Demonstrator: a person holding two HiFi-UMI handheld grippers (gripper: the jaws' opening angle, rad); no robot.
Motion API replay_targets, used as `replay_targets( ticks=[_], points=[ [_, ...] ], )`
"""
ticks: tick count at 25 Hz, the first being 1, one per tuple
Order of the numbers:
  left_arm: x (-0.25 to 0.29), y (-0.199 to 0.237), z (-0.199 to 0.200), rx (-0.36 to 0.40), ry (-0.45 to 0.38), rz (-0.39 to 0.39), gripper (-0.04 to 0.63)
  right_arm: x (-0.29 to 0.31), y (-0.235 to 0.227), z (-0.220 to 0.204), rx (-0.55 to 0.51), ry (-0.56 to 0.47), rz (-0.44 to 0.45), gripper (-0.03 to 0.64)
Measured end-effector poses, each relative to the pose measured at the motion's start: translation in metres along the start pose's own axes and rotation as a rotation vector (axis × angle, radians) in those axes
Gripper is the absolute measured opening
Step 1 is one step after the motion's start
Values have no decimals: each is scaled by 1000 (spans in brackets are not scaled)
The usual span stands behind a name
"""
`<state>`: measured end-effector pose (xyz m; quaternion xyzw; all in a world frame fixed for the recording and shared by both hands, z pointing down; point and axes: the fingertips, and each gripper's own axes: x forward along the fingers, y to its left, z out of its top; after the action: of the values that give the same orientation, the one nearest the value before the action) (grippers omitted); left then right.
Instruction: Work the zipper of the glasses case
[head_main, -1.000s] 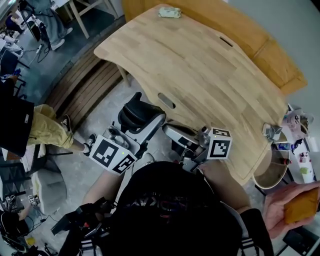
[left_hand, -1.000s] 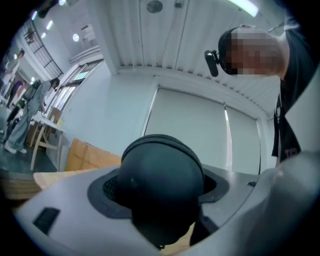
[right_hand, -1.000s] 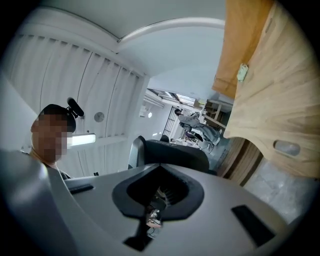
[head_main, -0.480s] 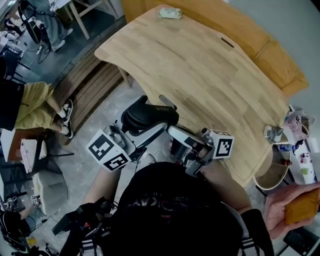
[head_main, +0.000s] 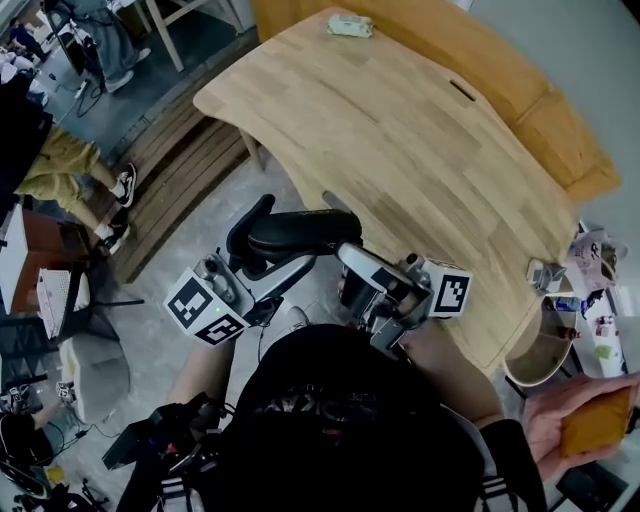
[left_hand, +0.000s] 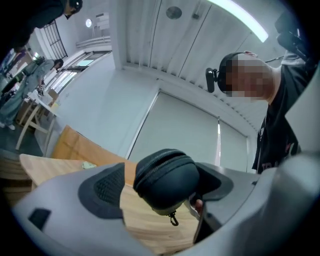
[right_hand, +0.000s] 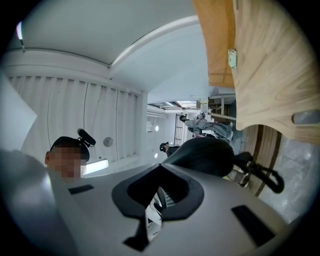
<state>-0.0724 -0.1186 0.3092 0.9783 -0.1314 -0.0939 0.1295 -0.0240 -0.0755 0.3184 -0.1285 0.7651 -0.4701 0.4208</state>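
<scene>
The black zippered glasses case (head_main: 300, 231) hangs crosswise in the air in front of the table edge, between my two grippers. In the left gripper view the case (left_hand: 165, 182) lies between the wide jaws, resting against the right-hand pad, with a thin gap to the left pad (left_hand: 102, 187). A small clip (left_hand: 173, 218) dangles under it. My left gripper (head_main: 285, 262) has just been opening and stands open around the case. My right gripper (head_main: 345, 272) is shut, its tips at the case's near end (right_hand: 205, 155). What it pinches is hidden.
A light wooden table (head_main: 420, 130) stretches ahead with a small pale packet (head_main: 350, 25) at its far end. A slatted bench (head_main: 190, 160) sits left of it. A bin (head_main: 540, 350) and cluttered items stand at the right, where a hand holds an orange object (head_main: 590, 420).
The case has swung from upright to lying crosswise and shifted right. My left gripper slid down-left and its jaws spread. The person in yellow shorts walked away at the left.
</scene>
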Motion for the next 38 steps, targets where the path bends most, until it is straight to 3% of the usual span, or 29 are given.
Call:
replay_targets(
  ticks=[3,7,11,15,17,20,26,30,38],
  points=[
    [-9,6,-3,-13,-7,26,426,9,2,3,22,-8,12,15],
    [-11,-4,-6,33,-3,-10,426,15,7,1,57,0,44,15],
    [0,-32,4,196,19,-92,425,19,7,-6,96,48,51,15],
    [5,-47,-3,338,124,-122,401,16,7,-5,101,69,54,15],
    [3,-42,-18,457,239,-100,340,12,6,-6,66,112,32,15],
    [0,-36,-35,644,385,-93,308,5,2,-8,-24,171,-40,15],
    [9,-35,-42,741,418,-74,304,-1,-7,-5,-226,238,-194,15],
    [9,-24,-57,808,500,-29,304,-5,-18,-14,-415,347,-319,15],
    [11,0,-76,1003,678,78,302,11,-20,-34,-507,425,-341,15]
  ],
)
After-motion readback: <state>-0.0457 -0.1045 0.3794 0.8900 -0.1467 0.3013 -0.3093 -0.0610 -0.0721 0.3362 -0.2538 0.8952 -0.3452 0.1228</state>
